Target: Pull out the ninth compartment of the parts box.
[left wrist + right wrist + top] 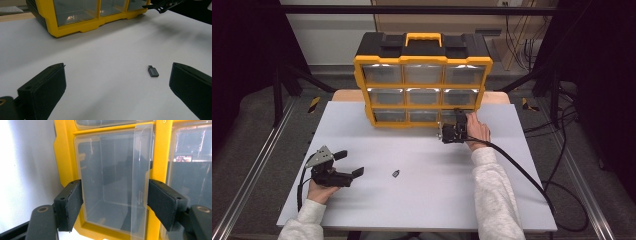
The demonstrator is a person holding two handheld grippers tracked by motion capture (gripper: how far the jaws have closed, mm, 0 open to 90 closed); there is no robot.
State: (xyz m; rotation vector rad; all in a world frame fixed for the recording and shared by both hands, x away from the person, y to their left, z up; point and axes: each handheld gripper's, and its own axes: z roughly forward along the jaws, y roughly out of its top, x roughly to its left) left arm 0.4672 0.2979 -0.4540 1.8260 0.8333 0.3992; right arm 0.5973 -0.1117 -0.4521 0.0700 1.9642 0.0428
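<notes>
A: Where does the right gripper (455, 131) sit?

B: Up against the bottom right drawer (113, 182) of the yellow organiser (422, 80), which stands upright at the far edge of the table (422, 200). In the right gripper view the jaws straddle that clear drawer front, one on each side.

A: Is it clamping the drawer?

B: Not that I can see. The left pad sits over the yellow frame just beside the drawer's edge, and the right pad is close against the clear pull tab (141, 170). The jaws are partly apart, with the drawer front between them, and I cannot tell whether the right pad actually touches the tab.

A: And the drawer itself?

B: It is transparent and looks empty as far as I can see through it. Whether it is pushed fully in I cannot tell.

A: The left gripper (347, 164)?

B: Its jaws are wide apart and hold nothing. The hand holds it low over the near left part of the table, pointing to the right in the high view.

A: Anything near it?

B: A small dark adapter (153, 71), something like a USB plug, lies flat on the table. In the left gripper view it lies between the two jaws but farther off, nearer the right one, touching neither. It is well apart from the organiser.
</notes>
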